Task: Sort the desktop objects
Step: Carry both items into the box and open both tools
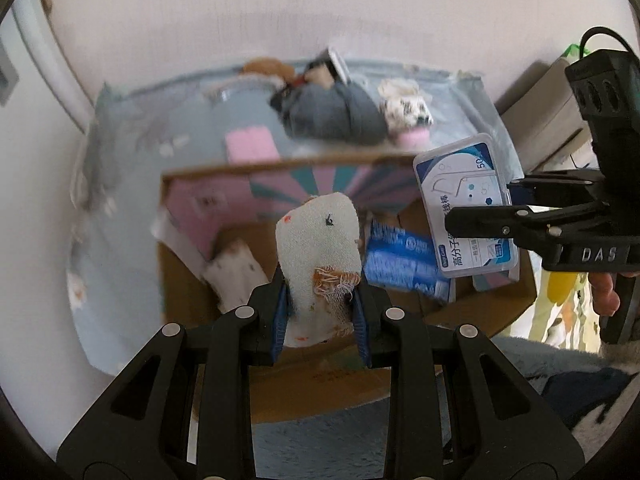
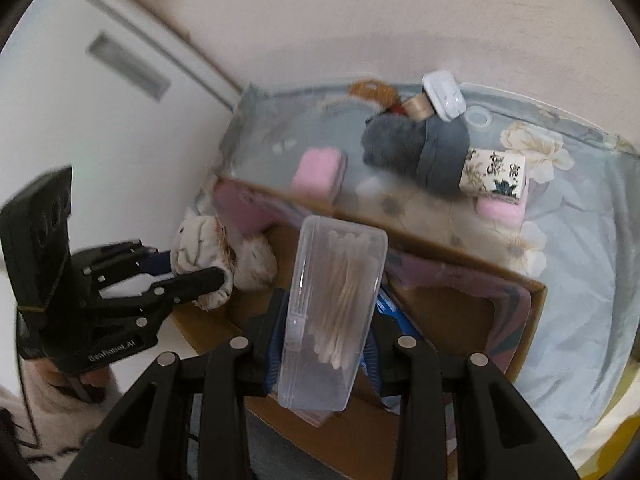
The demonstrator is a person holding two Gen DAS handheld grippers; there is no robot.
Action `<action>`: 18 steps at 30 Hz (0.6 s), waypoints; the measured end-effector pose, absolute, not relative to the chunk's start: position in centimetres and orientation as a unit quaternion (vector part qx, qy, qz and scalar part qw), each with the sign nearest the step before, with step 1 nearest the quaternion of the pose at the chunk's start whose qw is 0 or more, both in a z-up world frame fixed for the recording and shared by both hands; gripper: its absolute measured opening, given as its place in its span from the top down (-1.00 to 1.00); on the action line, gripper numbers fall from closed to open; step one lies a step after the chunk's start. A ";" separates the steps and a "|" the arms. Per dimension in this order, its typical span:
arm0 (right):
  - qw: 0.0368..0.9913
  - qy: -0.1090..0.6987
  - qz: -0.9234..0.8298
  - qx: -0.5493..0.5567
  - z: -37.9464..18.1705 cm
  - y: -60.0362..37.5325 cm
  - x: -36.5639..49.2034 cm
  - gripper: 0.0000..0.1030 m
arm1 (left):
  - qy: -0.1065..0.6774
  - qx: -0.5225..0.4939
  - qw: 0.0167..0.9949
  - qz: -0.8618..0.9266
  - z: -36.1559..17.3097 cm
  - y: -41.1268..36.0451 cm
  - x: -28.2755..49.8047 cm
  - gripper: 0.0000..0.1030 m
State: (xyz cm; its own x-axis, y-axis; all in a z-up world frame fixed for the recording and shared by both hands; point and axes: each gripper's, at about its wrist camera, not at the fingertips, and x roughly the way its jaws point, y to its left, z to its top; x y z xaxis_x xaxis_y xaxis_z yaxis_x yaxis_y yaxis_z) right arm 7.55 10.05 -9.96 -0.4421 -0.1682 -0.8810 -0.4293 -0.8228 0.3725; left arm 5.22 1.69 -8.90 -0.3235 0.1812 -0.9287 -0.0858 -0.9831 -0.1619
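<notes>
My left gripper [image 1: 320,300] is clamped narrow on a frayed white cloth [image 1: 318,240], and my right gripper [image 2: 326,344] is clamped on a clear plastic box [image 2: 334,316] of cotton swabs; both hang over the open cardboard box [image 1: 500,308]. As I judge it, the step in hand is dropping each item inside. To do it well I should bring each one low over a bare patch of the cardboard floor before I let go, so nothing bounces out or lands on the rim. The two grippers sit near each other, so I would release one at a time.

The cloth stands nearly upright out of my left fingers, its long axis running away from me, with the frayed orange edge down at the pads. The plastic box is gripped near its lower end; its long axis points up and away along my right fingers, and the swabs inside lie the same way.

Below them in the cardboard box lie a blue packet [image 1: 404,264] and another pale cloth [image 1: 234,276]. Farther off, on the flowered sheet [image 2: 580,260], sit a pink block [image 2: 318,174] and a grey bundle [image 2: 416,150].
</notes>
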 end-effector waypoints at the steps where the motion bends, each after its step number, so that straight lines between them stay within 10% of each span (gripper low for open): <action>1: 0.080 0.275 0.797 -0.531 -10.3 9.6 7.6 0.39 | -0.045 -0.579 0.080 0.810 -9.3 1.8 5.4 0.52; 18: 0.062 0.272 0.775 -0.567 -12.7 8.7 9.0 0.39 | -0.058 -0.594 0.057 0.800 -11.6 2.8 5.6 0.52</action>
